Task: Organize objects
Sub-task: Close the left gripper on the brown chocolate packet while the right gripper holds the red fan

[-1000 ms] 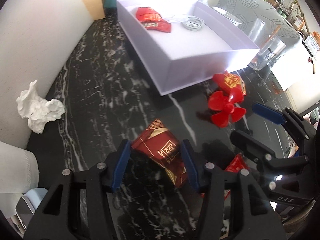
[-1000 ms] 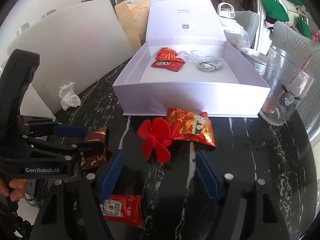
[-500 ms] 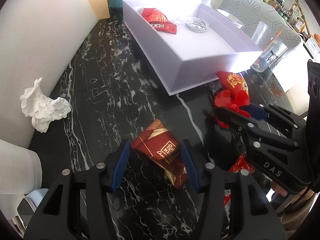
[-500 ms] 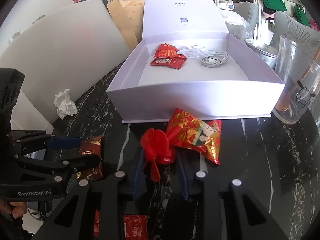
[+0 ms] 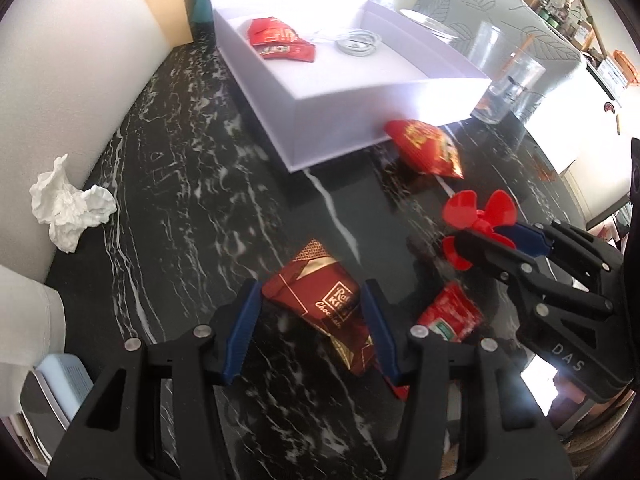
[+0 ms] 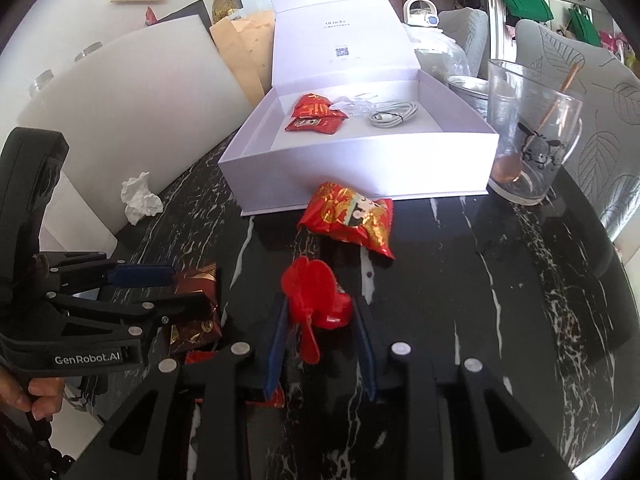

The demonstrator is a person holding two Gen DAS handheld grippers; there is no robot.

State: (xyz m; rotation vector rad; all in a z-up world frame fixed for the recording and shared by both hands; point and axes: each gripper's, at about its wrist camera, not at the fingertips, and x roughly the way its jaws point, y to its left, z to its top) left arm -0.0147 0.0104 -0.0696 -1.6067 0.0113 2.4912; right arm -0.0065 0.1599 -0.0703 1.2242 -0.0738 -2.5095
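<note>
Red plastic propeller-shaped fan blade (image 6: 316,304): now clamped between the blue pads of the right hand-held gripper (image 6: 322,334), and apart from the red-and-gold foil snack packet (image 6: 350,218), which it was touching a second ago. In the left wrist view the fan blade (image 5: 478,220) appears raised off the black marble tabletop (image 5: 192,184), with a gap between it and the packet (image 5: 426,146); lift judged from that view, not certain. One second ago the right jaws stood wide apart around the blade; half a second ago they had narrowed onto it. Grasp complete.

Dark red foil chocolate packet (image 5: 324,308): position unchanged on the tabletop, between the pads of the left hand-held gripper (image 5: 314,334). Jaws look the same width as before, close against the packet edges; whether they actually pinch it I cannot tell.

Small red sachet (image 5: 452,316): lying flat just right of the left gripper, untouched.

Open white cardboard box (image 6: 360,172): beyond both grippers, lid up, already holding red sachets (image 6: 316,118) and a coiled white cable (image 6: 392,116).

Judgement: fan blade is secured and ready to be carried to the box; snack packet, chocolate packet and small sachet remain to be put away.

Crumpled white tissue (image 5: 68,206): at the tabletop's left edge, unmoved.
</note>
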